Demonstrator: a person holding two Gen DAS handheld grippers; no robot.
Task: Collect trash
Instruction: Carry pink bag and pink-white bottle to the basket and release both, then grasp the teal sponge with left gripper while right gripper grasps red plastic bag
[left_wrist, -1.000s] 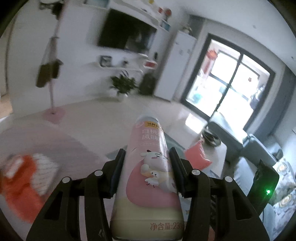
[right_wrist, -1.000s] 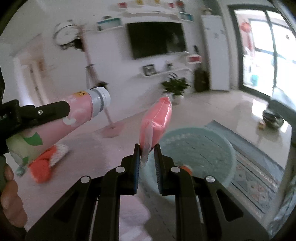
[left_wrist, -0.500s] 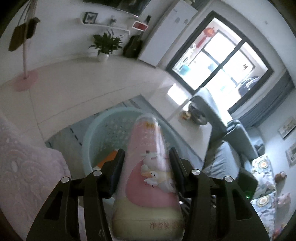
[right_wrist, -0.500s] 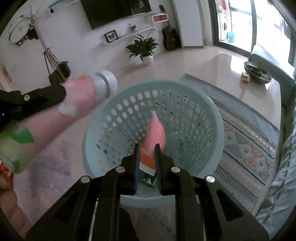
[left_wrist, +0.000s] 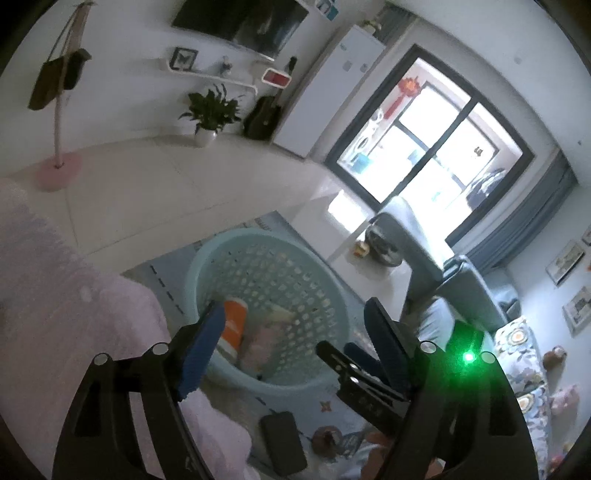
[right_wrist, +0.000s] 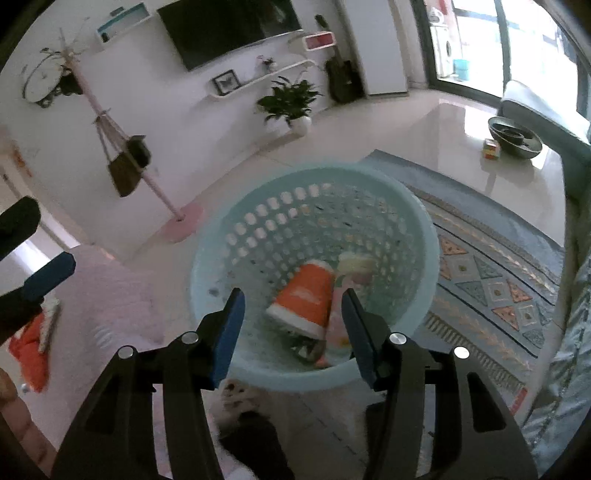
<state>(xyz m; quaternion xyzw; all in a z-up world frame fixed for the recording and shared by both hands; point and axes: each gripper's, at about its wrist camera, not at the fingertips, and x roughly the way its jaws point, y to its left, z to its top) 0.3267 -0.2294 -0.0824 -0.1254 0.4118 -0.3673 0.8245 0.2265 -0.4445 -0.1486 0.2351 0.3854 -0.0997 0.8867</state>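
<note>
A light blue perforated basket stands on the floor below both grippers. Inside it lie an orange paper cup and, right beside it, a pink and cream bottle. In the left wrist view the cup and the bottle sit at the bottom of the basket. My left gripper hangs over the basket, its jaws opening with nothing between them. My right gripper is also over the basket, jaws opening and empty.
A pink fluffy blanket lies left of the basket and a patterned rug right of it. A black phone rests on the mat nearby. An orange and white item lies at far left. A white low table carries a bowl.
The left gripper let go of the pink bottle and the right gripper let go of the pink packet; both dropped into the basket. Both grippers came down nearer the basket and opened.
</note>
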